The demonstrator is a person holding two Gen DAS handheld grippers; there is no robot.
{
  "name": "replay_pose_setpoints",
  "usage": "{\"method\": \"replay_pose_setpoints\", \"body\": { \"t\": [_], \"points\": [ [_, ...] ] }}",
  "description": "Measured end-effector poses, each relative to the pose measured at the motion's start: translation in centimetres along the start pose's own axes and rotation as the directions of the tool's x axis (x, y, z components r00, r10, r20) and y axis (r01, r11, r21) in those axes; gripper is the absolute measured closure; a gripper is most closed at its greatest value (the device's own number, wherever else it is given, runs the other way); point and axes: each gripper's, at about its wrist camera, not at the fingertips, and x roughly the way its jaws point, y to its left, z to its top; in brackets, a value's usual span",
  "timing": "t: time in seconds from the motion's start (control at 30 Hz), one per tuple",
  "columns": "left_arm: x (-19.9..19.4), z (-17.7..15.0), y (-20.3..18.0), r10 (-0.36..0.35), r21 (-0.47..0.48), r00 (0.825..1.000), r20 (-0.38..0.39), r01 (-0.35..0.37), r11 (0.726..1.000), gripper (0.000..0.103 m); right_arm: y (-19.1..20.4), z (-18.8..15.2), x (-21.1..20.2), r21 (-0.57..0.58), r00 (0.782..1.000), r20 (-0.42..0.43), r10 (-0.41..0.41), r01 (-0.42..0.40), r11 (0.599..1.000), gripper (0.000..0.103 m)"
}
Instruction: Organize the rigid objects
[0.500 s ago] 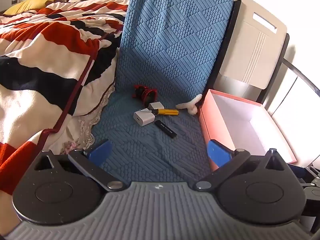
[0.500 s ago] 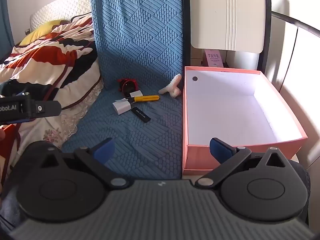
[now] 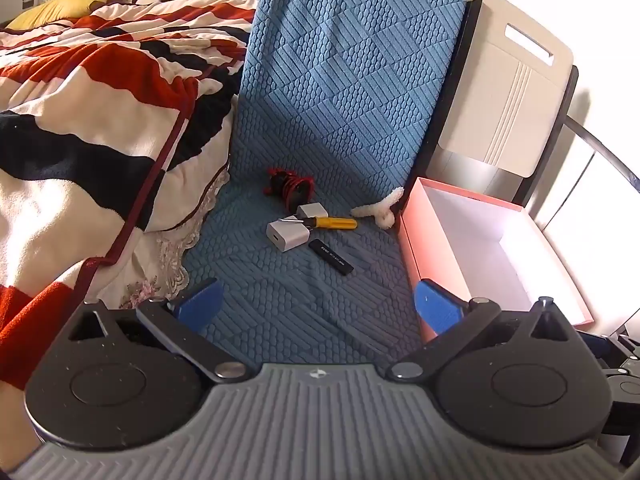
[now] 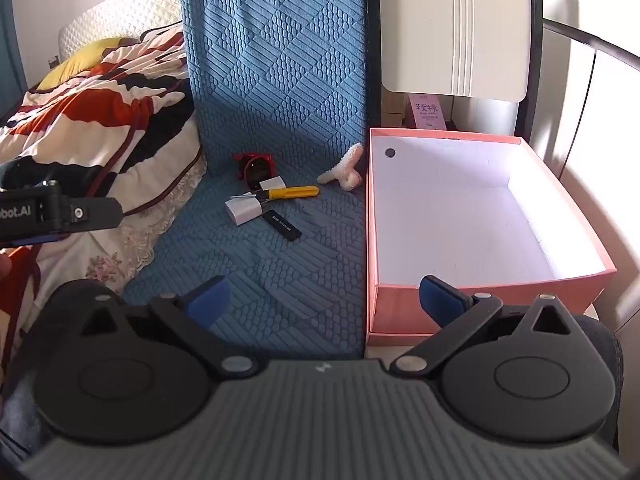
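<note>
On the blue mat (image 3: pixel 304 292) lie a red and black clip-like object (image 3: pixel 290 188), two white charger blocks (image 3: pixel 286 235), a yellow-handled screwdriver (image 3: pixel 330 223), a black flat stick (image 3: pixel 331 257) and a white plush toy (image 3: pixel 380 210). They also show in the right wrist view: red object (image 4: pixel 256 168), charger (image 4: pixel 243 210), screwdriver (image 4: pixel 290 193), black stick (image 4: pixel 282 225), plush (image 4: pixel 344 170). An empty pink box (image 4: pixel 568 280) stands right of the mat. My left gripper (image 3: pixel 316 304) and right gripper (image 4: pixel 324 300) are open, empty, short of the objects.
A striped red, black and white blanket (image 3: pixel 92 120) lies on the bed at the left. A beige board (image 3: pixel 508 96) leans behind the box (image 3: pixel 412 248). The left gripper's body (image 4: pixel 52 212) shows at the left in the right wrist view.
Both views have barely shifted. Both grippers stay open and empty, and the objects lie as before.
</note>
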Motion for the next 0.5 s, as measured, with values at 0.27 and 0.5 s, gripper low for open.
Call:
{"method": "replay_pose_setpoints", "body": {
  "t": [0.27, 0.5],
  "points": [
    [0.08, -0.1, -0.1, -0.003, 0.007, 1.0, -0.003, 0.003, 1.0, 0.0, 0.01, -0.25, -0.28, 0.002, 1.0, -0.006, 0.0, 0.0, 1.0, 0.0],
    [0.17, -0.09, -0.22, -0.004, 0.012, 1.0, -0.005, 0.004, 1.0, 0.0, -0.06, -0.24, -0.33, 0.005, 1.0, -0.005, -0.006, 0.006, 1.0, 0.0]
  ]
}}
